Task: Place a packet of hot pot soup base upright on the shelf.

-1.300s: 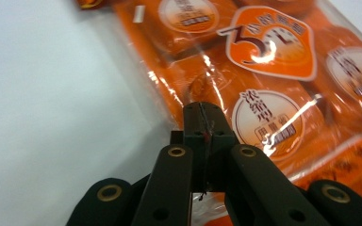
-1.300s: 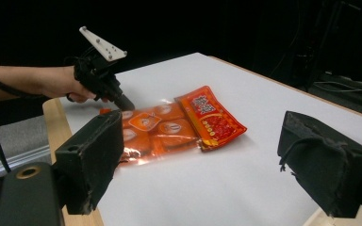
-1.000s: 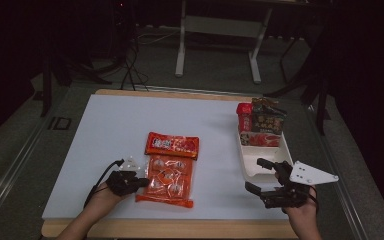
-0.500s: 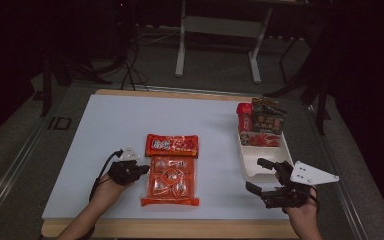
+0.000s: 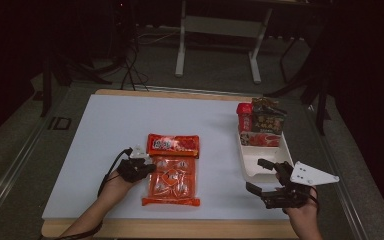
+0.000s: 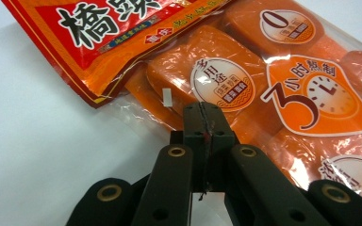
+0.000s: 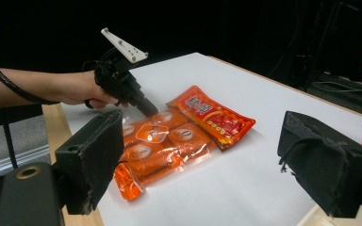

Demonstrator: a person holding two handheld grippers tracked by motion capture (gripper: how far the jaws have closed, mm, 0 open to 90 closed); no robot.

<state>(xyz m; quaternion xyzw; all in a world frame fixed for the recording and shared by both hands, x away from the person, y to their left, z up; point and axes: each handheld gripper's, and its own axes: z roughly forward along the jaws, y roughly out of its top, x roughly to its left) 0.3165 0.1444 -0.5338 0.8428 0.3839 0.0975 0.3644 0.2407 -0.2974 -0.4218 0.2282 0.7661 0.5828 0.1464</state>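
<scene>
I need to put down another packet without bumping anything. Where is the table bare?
The white table top is bare along its far edge and whole left half, beyond the orange packet. The strip between packet and white tray is free too. The right edge is crowded: tray, boxes, right claw.

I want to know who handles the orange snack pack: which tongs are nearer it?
Left. The left tongs are shut at the orange pack's left edge; the right tongs hover open, apart, beside the white tray.

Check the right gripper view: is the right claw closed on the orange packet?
No. The right claw stands wide open with nothing between its jaws, and the orange packet lies farther off on the table under the left claw.
</scene>
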